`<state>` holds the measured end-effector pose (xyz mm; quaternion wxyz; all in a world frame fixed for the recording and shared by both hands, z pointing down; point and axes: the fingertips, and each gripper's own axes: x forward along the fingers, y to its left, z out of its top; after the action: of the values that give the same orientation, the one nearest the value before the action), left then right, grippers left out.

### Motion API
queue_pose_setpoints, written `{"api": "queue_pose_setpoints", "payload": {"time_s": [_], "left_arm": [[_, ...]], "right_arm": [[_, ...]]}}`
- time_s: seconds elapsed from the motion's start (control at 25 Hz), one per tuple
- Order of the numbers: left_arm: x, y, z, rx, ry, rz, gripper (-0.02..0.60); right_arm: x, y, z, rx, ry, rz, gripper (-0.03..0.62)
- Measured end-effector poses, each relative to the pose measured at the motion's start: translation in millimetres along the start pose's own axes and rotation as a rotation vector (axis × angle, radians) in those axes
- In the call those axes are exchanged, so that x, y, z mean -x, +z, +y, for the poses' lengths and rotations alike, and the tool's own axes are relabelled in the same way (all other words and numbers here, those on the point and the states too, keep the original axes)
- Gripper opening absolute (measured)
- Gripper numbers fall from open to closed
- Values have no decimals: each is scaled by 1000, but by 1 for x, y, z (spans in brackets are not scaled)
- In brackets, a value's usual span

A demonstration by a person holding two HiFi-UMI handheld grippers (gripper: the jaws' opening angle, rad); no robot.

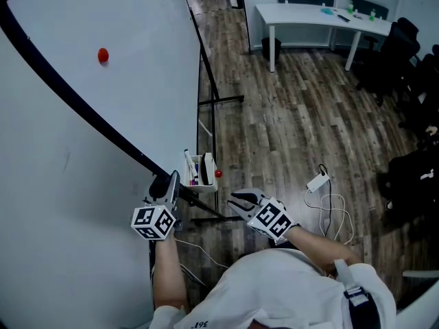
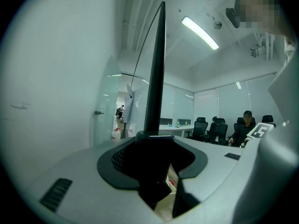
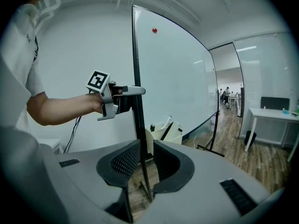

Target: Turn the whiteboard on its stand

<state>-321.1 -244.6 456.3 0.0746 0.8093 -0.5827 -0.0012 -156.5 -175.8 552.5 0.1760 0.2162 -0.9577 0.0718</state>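
left hand-held gripper (image 1: 171,182) clamped on whiteboard (image 1: 82,115) black edge | right hand-held gripper (image 1: 239,199) jaws apart, empty, beside that edge | wood floor (image 1: 288,129) stretches to its right

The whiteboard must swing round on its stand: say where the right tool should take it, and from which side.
Take the black side frame of the whiteboard, just below where the left tool grips it. Come edge-on, jaws straddling the thin upright bar; the board's face is too broad and flat to pinch. The open right tool faces that edge.
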Motion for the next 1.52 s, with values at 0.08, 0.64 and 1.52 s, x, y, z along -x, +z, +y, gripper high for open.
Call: {"api": "queue_pose_setpoints", "payload": {"time_s": [0.08,0.64,1.52], "left_arm": [[1,1,0,0,-1,-1,184],[6,10,-9,-4,-5,2,184],[18,38,-25,-4,-17,19,184]], "right_arm": [[0,0,0,0,-1,1,101],[-2,16,-3,6,11,6,101],[0,48,-7,-16,10,1,101]]}}
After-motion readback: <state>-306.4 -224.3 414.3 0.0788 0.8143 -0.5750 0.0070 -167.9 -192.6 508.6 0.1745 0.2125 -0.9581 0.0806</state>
